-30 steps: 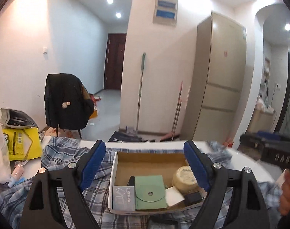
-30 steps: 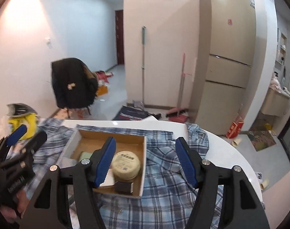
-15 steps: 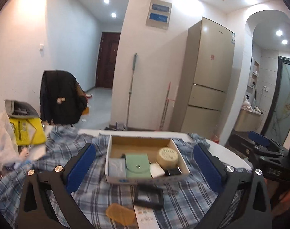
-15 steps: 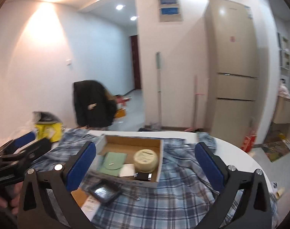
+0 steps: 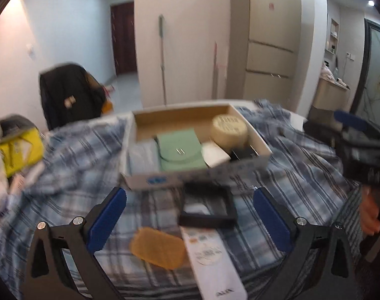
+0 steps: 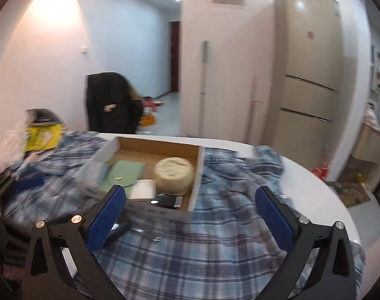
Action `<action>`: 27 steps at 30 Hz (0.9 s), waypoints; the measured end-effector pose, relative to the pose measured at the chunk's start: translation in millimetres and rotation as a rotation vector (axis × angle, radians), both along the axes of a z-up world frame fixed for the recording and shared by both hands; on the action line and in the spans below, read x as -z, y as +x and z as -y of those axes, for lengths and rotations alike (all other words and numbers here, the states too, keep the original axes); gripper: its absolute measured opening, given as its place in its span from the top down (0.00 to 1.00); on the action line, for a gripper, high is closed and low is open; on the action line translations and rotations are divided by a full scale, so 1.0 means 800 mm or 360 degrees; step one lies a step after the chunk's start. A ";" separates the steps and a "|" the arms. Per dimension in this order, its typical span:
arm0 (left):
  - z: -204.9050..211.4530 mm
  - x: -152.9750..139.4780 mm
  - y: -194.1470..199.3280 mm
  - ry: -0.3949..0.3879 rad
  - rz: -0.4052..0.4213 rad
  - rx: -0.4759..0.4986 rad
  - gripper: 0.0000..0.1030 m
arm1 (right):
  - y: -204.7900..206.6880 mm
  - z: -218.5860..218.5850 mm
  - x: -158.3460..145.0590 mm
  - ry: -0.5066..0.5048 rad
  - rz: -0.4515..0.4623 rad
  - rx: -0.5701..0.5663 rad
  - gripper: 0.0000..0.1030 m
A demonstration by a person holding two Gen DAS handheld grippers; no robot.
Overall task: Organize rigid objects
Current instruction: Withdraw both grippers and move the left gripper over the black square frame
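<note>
A cardboard box (image 5: 261, 146) sits on a blue plaid cloth (image 5: 72, 157) and holds a green pouch (image 5: 181, 151), a round cream tin (image 5: 228, 130), a white block and a small black item. In front of it lie a black square frame (image 5: 206, 208), an orange oval pad (image 5: 158, 247) and a white remote (image 5: 212, 257). My left gripper (image 5: 190, 217) is open and empty above these loose items. My right gripper (image 6: 191, 215) is open and empty, near the box's (image 6: 197, 172) front right corner. The tin also shows in the right wrist view (image 6: 174, 173).
A yellow bag (image 5: 20, 147) and white plastic lie at the left of the white table (image 6: 314, 195). A chair with a black jacket (image 5: 67, 92) stands behind. A fridge (image 5: 272, 42) and mops stand by the far wall.
Both grippers have moved closer and lower toward the table. The loose items in front of the box now sit between my left fingers. Both stay open.
</note>
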State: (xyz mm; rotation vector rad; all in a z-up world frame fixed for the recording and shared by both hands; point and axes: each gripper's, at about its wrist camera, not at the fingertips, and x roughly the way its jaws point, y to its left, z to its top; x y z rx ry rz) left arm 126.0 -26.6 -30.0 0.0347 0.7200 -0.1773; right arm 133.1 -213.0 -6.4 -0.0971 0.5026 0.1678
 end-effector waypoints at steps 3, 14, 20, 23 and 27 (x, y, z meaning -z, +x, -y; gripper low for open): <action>0.017 0.011 0.010 0.0045 -0.0118 0.0069 0.00 | 0.005 0.017 -0.005 0.0037 0.0007 0.0083 0.00; 0.053 0.067 0.062 0.0221 -0.0422 0.0114 0.00 | 0.017 0.029 0.002 0.0080 -0.0131 0.0069 0.00; 0.052 0.083 0.075 0.0235 -0.0493 0.0100 0.25 | 0.016 0.022 0.005 0.0046 -0.0135 0.0059 0.00; 0.047 0.083 0.077 0.0234 -0.0502 0.0079 0.30 | 0.016 0.021 0.006 0.0044 -0.0142 0.0051 0.00; 0.037 0.064 0.063 0.0162 -0.0464 0.0098 0.30 | 0.017 0.020 0.007 0.0025 -0.0141 0.0055 0.01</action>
